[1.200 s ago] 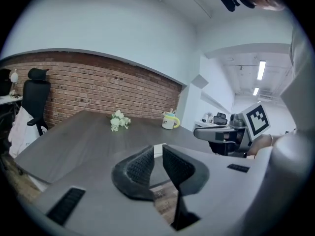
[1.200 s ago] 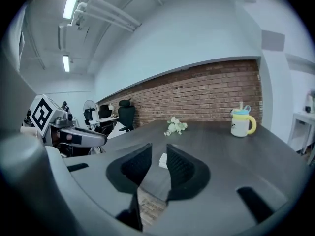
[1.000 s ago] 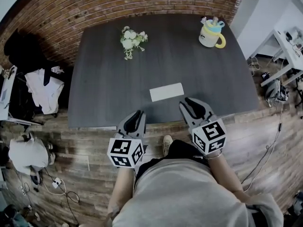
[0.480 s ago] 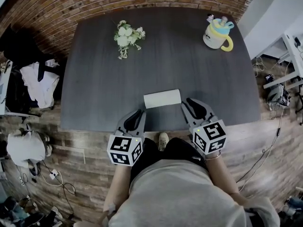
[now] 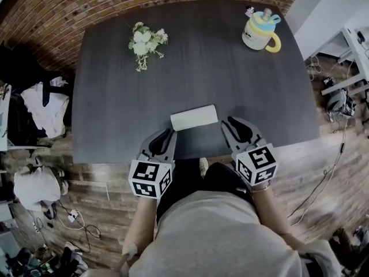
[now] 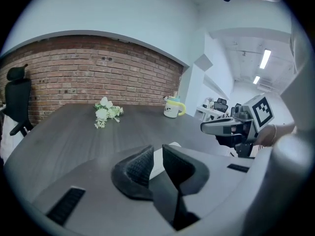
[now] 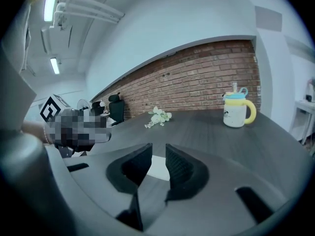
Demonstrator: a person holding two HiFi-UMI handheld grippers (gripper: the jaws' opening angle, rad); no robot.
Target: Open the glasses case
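Closed white glasses case (image 5: 194, 118) lies near table (image 5: 242, 85) edge

Right gripper (image 7: 158, 150) has its jaws a bit apart, nothing pinched. Through the gap you can see the white case (image 7: 157, 167) lying on the dark table (image 7: 206, 136). Further back there's flowers (image 7: 158, 116), a yellow-handled mug (image 7: 237, 110) off right, and a brick wall (image 7: 197, 82) behind.

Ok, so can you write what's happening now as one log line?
stage: pre-grasp | glasses case: closed, on table | left gripper: shut, empty, beside case | right gripper: slightly open, empty, beside case
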